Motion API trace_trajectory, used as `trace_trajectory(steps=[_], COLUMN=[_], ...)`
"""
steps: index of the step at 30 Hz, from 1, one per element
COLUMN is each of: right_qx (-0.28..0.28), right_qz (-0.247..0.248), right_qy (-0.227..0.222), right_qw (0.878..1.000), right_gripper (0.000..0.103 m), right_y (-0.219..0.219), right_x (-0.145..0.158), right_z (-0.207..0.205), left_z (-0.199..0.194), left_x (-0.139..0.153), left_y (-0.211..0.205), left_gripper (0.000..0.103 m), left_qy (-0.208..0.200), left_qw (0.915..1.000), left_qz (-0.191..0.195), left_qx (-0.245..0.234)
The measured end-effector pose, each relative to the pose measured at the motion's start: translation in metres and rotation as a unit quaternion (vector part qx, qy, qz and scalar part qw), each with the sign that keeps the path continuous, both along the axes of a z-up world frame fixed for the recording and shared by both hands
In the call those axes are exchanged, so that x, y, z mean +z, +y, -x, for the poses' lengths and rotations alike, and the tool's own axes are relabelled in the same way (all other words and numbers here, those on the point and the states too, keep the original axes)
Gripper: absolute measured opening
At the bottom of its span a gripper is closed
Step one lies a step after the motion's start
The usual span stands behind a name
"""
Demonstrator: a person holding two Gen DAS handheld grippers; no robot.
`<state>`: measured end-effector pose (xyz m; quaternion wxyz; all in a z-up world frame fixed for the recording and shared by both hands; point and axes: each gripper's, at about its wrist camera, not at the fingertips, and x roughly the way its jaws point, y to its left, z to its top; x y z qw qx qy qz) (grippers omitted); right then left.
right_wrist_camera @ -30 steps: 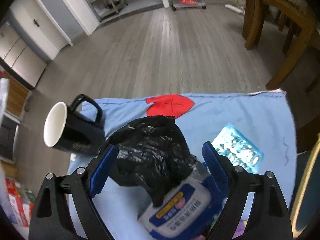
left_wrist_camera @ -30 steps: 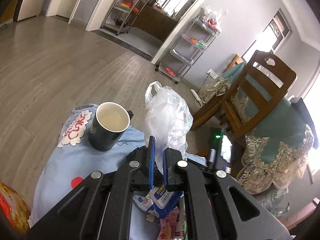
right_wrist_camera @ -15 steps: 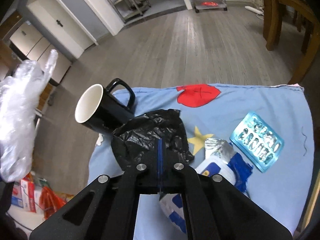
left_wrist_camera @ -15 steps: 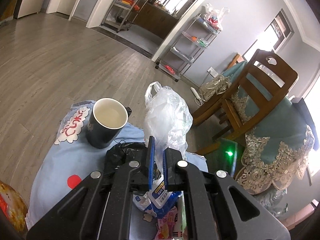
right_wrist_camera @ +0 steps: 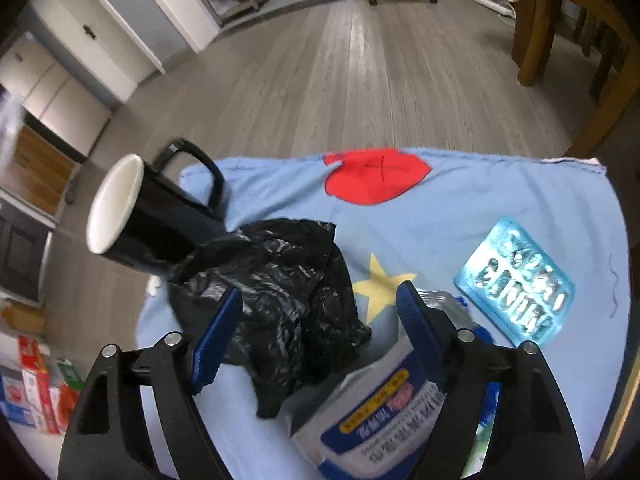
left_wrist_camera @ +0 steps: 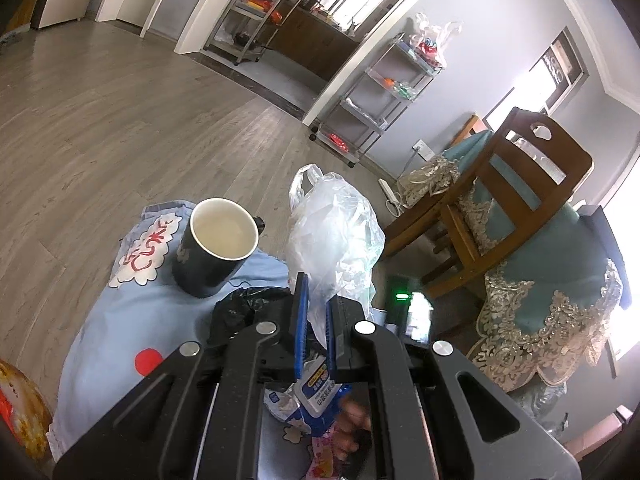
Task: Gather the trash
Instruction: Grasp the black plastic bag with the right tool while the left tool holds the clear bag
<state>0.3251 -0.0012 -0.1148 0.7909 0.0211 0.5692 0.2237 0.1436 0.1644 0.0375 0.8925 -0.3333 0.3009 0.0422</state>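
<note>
My left gripper (left_wrist_camera: 314, 288) is shut on the lower part of a crumpled clear plastic bag (left_wrist_camera: 336, 232), which stands up above its fingers. A crumpled black plastic bag (right_wrist_camera: 280, 292) lies on the blue cloth (right_wrist_camera: 460, 208). My right gripper (right_wrist_camera: 320, 290) hangs over it with its jaws opening wide. The black bag sits between the blue pads and neither pad presses on it. A blue-and-white wipes pack (right_wrist_camera: 372, 412) lies just under the right finger. A blue blister pack (right_wrist_camera: 516, 296) lies to the right.
A black mug (right_wrist_camera: 140, 212) with a white inside stands beside the black bag. Wooden chairs (left_wrist_camera: 520, 184) and a draped table stand to the right. Metal shelf carts (left_wrist_camera: 380, 96) line the far wall, and boxes (right_wrist_camera: 36, 392) sit on the floor at left.
The right gripper stood open around the black bag, was shut half a second ago, and is open again, now lower over the bag. The left gripper still holds the clear bag.
</note>
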Motion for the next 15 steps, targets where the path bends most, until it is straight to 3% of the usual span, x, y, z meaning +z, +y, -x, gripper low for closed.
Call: trace_trajectory(steps=[3, 5, 7, 8, 9, 15], right_qx=[0.002, 0.021, 0.031, 0.032, 0.033, 0.022], right_qz=[0.015, 0.022, 0.019, 0.009, 0.003, -0.047], right_qy=[0.001, -0.008, -0.008, -0.016, -0.015, -0.031], right_qw=[1.000, 0.999, 0.999, 0.999, 0.999, 0.998], right_gripper=[0.077, 0.037, 0.028, 0.013, 0.008, 0.005], right_y=[0.007, 0.013, 0.016, 0.014, 0.012, -0.007], right_x=[-0.011, -0.014, -0.016, -0.013, -0.011, 0.016], right_z=[0.001, 0.006, 0.011, 0.014, 0.016, 0.038], left_z=[-0.001, -0.003, -0.004, -0.004, -0.005, -0.008], left_x=[0.000, -0.001, -0.002, -0.002, -0.002, -0.003], left_y=[-0.002, -0.003, -0.004, -0.003, -0.004, -0.009], left_gripper=[0.006, 0.006, 0.006, 0.006, 0.006, 0.006], left_qy=[0.001, 0.003, 0.004, 0.004, 0.004, 0.006], left_qw=[1.0000, 1.0000, 1.0000, 1.0000, 1.0000, 0.9999], left_qz=[0.002, 0.002, 0.002, 0.002, 0.001, -0.006], left_qx=[-0.004, -0.007, -0.007, -0.007, -0.007, -0.009])
